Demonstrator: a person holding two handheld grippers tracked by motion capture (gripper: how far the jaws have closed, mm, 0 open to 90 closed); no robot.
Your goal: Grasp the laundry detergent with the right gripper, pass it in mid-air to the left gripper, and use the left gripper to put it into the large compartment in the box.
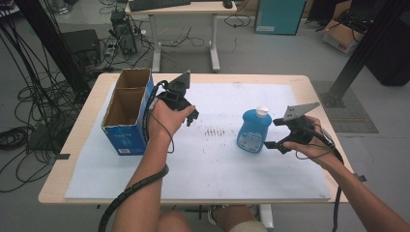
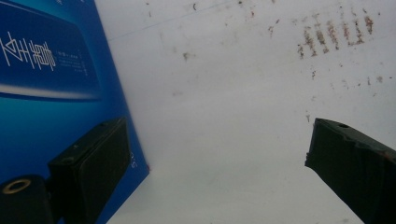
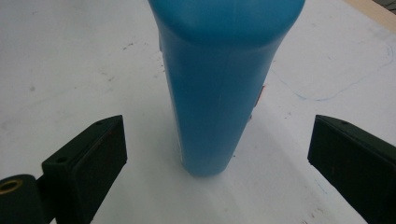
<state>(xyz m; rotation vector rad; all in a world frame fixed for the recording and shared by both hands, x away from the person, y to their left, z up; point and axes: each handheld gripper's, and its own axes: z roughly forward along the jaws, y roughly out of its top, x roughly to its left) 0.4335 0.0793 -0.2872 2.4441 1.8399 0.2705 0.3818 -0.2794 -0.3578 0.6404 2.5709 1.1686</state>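
Grippers at the bottle and box

Right gripper (image 3: 215, 154), jaws spread, faces the upright bottle (image 3: 219, 84) without touching; left gripper (image 2: 205, 163), also spread and empty, sits beside the box (image 1: 126, 111), well left of the bottle.

Blue bottle (image 3: 219, 84) top cut off in right gripper view

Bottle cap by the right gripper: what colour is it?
White, on the blue bottle; the cap shows best in the high view.
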